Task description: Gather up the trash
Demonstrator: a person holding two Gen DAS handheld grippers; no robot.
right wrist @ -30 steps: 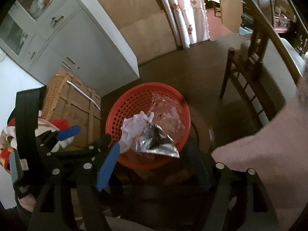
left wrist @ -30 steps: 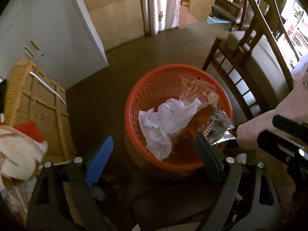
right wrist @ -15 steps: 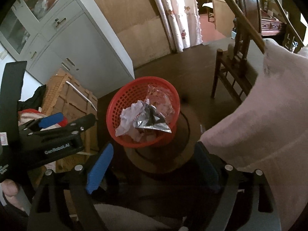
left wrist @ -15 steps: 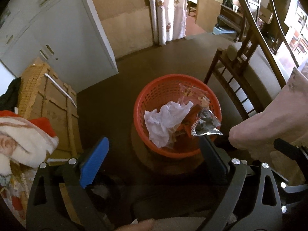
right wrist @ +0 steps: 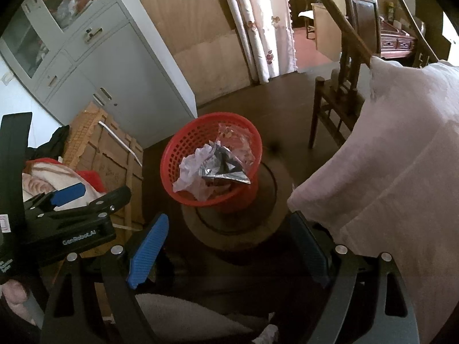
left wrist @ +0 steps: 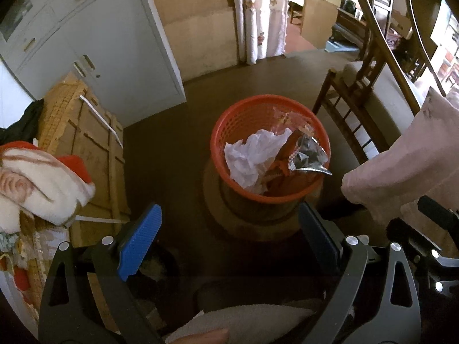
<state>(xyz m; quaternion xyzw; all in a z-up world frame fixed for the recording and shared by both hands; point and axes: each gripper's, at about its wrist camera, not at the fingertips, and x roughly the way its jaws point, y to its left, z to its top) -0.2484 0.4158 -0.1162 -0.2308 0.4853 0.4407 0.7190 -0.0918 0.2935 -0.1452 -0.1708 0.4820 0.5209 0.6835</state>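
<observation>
An orange-red mesh basket (left wrist: 243, 117) (right wrist: 178, 149) stands on a round dark base on the brown floor. Inside it lie crumpled white paper (left wrist: 252, 154) (right wrist: 192, 169), a silver foil wrapper (left wrist: 308, 157) (right wrist: 223, 169) resting against the near rim, and a clear plastic wrapper (left wrist: 284, 117) (right wrist: 235, 137). My left gripper (left wrist: 229, 229) hangs above and in front of the basket, open, with nothing between its blue pads. My right gripper (right wrist: 229, 243) is also open and empty, back from the basket. The left gripper (right wrist: 71, 206) shows at the left of the right wrist view.
A grey cabinet (left wrist: 114, 43) stands at the back left. A cardboard box (left wrist: 86, 143) with a white and red blanket (left wrist: 37, 183) is on the left. A wooden chair (left wrist: 358, 109) and a pink cushion (right wrist: 387, 157) crowd the right side.
Both grippers have drawn back and up from the basket, which now looks smaller and farther. The right jaws have widened a little. The trash in the basket has stayed put.
</observation>
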